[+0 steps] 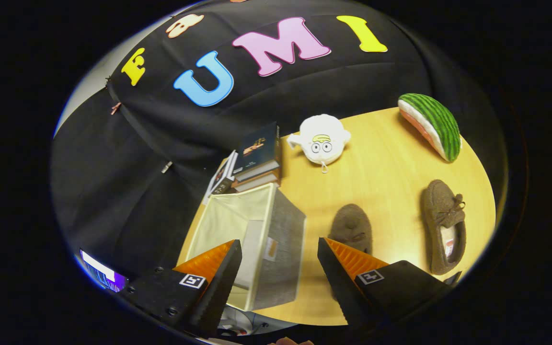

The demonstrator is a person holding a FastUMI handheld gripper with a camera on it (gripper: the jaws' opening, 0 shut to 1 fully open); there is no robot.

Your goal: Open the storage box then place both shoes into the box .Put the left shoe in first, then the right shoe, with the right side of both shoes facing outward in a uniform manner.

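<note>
Storage box between the spread claw fingers.

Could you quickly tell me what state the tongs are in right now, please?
Tongs: open, holding nothing, fingers spread above the open storage box, one brown shoe just ahead.

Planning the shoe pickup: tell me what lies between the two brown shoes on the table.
In the gripper view, bare wooden table separates the near shoe, just ahead of the open tool, from the far shoe. Nothing lies between them.
</note>
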